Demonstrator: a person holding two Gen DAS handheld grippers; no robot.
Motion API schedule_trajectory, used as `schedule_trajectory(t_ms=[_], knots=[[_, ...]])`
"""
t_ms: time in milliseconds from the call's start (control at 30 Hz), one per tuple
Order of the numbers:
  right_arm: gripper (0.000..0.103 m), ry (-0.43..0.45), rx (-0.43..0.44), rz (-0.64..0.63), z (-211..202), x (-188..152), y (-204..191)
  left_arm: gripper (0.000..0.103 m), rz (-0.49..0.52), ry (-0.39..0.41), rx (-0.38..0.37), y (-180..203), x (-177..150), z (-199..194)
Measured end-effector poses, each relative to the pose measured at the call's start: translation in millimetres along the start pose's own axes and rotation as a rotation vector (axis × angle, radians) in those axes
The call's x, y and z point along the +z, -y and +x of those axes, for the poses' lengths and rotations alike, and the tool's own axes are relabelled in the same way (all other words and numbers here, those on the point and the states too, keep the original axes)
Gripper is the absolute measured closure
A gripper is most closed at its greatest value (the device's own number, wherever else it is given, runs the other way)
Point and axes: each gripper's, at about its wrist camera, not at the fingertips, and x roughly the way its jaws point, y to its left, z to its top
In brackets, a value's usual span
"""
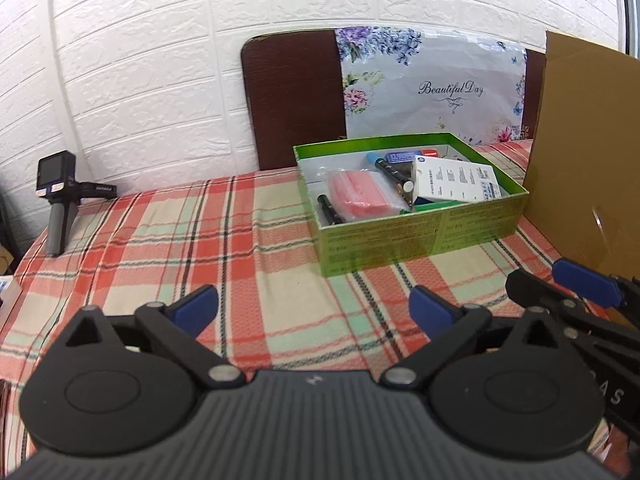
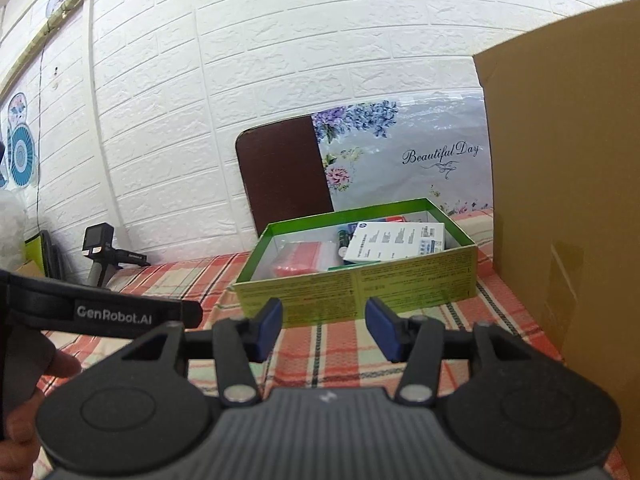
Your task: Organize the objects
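A: While both views face the white brick wall (image 1: 160, 60), what's biggest on the table?
B: Plaid cloth (image 1: 200, 232) covers it. Cardboard sheet (image 2: 560, 200) stands upright at the right edge. Floral "Beautiful Day" board (image 1: 432, 84) leans on the wall behind.
A: Task items?
B: Green box (image 1: 420, 232), open top, sits mid-table, just left of the cardboard. Inside: white printed carton (image 1: 456, 180) at right, pink bagged pack (image 1: 360, 192) at left, black markers (image 1: 390, 170) between and beside them.
A: Tools?
B: Left tool (image 1: 314, 308): blue pads wide apart, holding nothing, over the cloth, short of the box. Right tool (image 2: 322, 328): pads apart, holding nothing, close to the box's front wall.
A: Else?
B: Small camera on a stand (image 1: 58, 196), far left.
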Motion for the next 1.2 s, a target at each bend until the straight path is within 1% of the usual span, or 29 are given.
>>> schedule_trajectory(t_ms=[133, 233, 267, 333, 367, 400, 600, 767, 1000, 1200], knots=[[0.048, -0.013, 0.014, -0.014, -5.8, -1.4, -10.2, 0.0, 0.005, -0.014, 0.016, -5.2, -7.8, -6.6], [0.045, -0.026, 0.018, -0.011, -7.7, -1.5, -14.0, 0.0, 0.017, -0.009, 0.035, -7.4, -13.0, -11.8], [0.043, -0.03, 0.017, -0.011, -8.4, -1.7, -14.6, 0.0, 0.013, -0.006, 0.035, -9.3, -14.4, -13.7], [0.03, -0.035, 0.01, -0.006, -9.4, -2.0, -15.2, 0.0, -0.001, -0.013, 0.034, -12.0, -16.2, -14.6], [0.021, -0.032, 0.005, -0.004, -10.1, -2.5, -15.4, 0.0, -0.008, -0.02, 0.036, -13.2, -16.9, -14.5], [0.02, -0.031, 0.002, -0.007, -10.3, -2.7, -15.4, 0.0, -0.015, -0.028, 0.041, -13.7, -17.5, -14.1], [0.017, -0.042, -0.003, -0.006, -5.9, -4.1, -13.9, 0.0, -0.002, -0.066, 0.075, -10.8, -20.1, -6.6], [0.016, -0.061, -0.005, -0.007, 0.8, -7.2, -11.9, 0.0, 0.031, -0.051, 0.095, -6.5, -23.7, -4.7], [0.015, -0.071, -0.018, 0.0, 5.2, -4.7, -7.2, 0.0, 0.02, -0.07, 0.077, -7.3, -21.5, 0.1], [0.014, -0.071, -0.018, 0.004, 8.0, -2.5, -4.4, 0.0, 0.024, -0.061, 0.092, -7.7, -20.5, 0.2]])
